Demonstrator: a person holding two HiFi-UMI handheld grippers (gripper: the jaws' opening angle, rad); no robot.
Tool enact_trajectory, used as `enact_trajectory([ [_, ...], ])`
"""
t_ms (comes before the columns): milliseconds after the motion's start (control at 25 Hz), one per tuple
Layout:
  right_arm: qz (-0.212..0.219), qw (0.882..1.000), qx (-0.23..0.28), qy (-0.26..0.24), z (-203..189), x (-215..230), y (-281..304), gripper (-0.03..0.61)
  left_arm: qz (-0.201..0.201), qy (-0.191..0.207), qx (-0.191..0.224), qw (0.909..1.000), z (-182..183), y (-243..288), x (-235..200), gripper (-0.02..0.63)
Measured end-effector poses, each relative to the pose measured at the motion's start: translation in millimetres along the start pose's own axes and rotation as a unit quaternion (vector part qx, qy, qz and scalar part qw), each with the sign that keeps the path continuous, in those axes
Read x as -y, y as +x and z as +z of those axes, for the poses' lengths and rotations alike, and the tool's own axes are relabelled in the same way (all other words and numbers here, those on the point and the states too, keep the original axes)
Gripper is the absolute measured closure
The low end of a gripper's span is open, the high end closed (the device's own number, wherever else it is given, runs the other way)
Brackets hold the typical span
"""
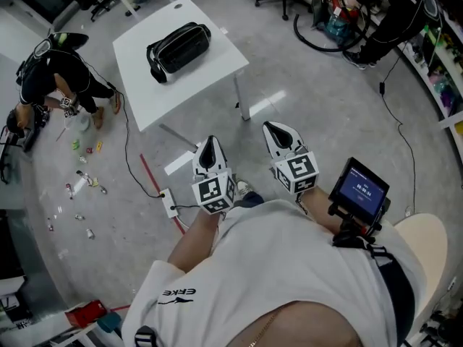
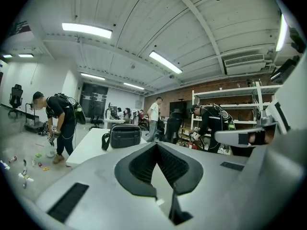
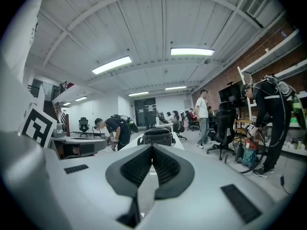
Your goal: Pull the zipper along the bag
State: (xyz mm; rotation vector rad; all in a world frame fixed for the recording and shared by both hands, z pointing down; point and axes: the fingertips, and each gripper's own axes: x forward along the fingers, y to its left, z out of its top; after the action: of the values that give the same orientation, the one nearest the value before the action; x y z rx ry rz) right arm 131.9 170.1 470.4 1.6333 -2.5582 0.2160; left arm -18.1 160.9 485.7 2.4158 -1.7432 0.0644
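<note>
Bag (image 1: 179,49) on table (image 1: 145,85) — well ahead of left gripper (image 1: 210,142) and right gripper (image 1: 273,127), both closed, empty.

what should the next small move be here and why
Probably step toward the white table and carry both hand-held grippers forward to the black bag. The bag lies on the table well ahead, seemingly out of reach. The left hand-held gripper and right hand-held gripper are held close to the person's body, jaws together on nothing.
</note>
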Motion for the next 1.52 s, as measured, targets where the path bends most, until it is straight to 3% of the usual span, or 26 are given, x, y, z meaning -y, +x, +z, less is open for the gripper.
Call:
enact_trajectory([
  [200,0.005,1.0,0.01,-0.008,16.7,-6.7,26.0,0.574,0.002,-0.001,0.007,1.0,13.8,10.9,-21.2,0.609],
  [400,0.003,1.0,0.002,-0.002,16.2,-12.6,92.4,0.574,0.006,0.002,-0.005,1.0,12.2,52.5,-70.8,0.609],
  [600,0.001,1.0,-0.009,0.008,13.3,-14.2,116.8,0.574,0.015,0.007,-0.023,0.9996,4.1,67.4,-91.4,0.609],
  [840,0.006,1.0,-0.011,0.013,19.0,9.8,150.6,0.574,0.032,0.022,-0.024,0.999,8.8,99.0,-96.7,0.609],
  [1520,0.077,0.996,-0.025,0.03,57.0,106.9,305.3,0.574,0.137,0.024,-0.048,0.9892,37.1,242.1,-138.4,0.609],
])
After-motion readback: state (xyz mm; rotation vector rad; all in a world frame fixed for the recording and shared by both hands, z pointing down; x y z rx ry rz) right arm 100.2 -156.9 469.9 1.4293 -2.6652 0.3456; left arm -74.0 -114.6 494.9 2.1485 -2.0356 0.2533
